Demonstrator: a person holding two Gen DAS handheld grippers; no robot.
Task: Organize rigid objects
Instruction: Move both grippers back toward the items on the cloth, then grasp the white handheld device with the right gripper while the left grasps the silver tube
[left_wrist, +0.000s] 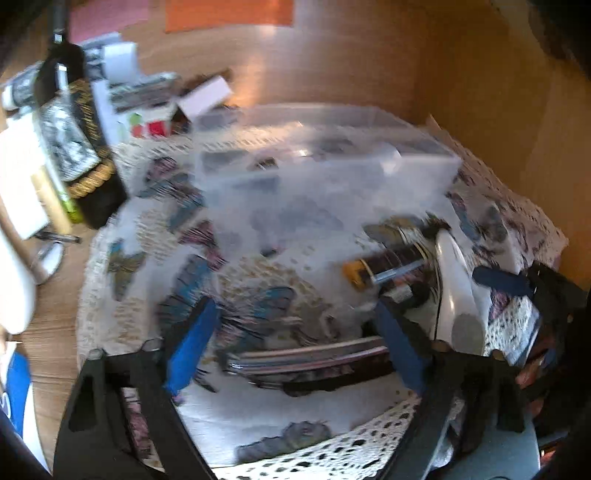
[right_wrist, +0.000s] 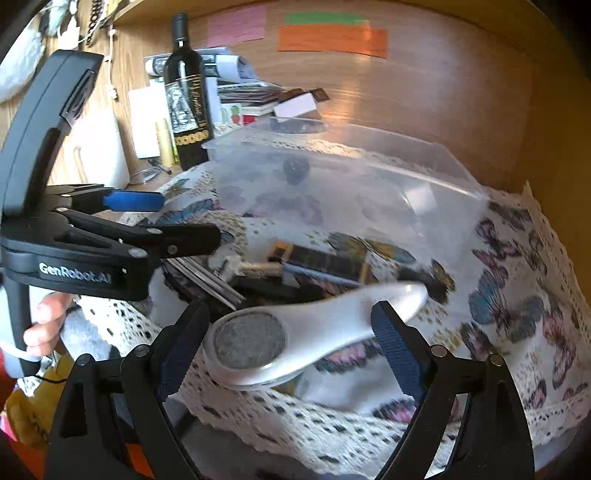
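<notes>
Between the right tool's (right_wrist: 291, 347) wide-spread pads lies the white magnifier (right_wrist: 303, 332), lens end near the left pad (right_wrist: 181, 354), handle running past the right pad; whether either pad touches it I cannot tell. It rests on the butterfly cloth (right_wrist: 517, 295) over the counter, just ahead of which sit dark flat items (right_wrist: 325, 262), and beyond them the clear bin (right_wrist: 351, 177). The step looks like the pickup: next, close on the handle and carry it forward to the bin. To the left, the left tool (left_wrist: 295, 347) is also spread, holding nothing, hovering over a stack of cards (left_wrist: 306, 362).
</notes>
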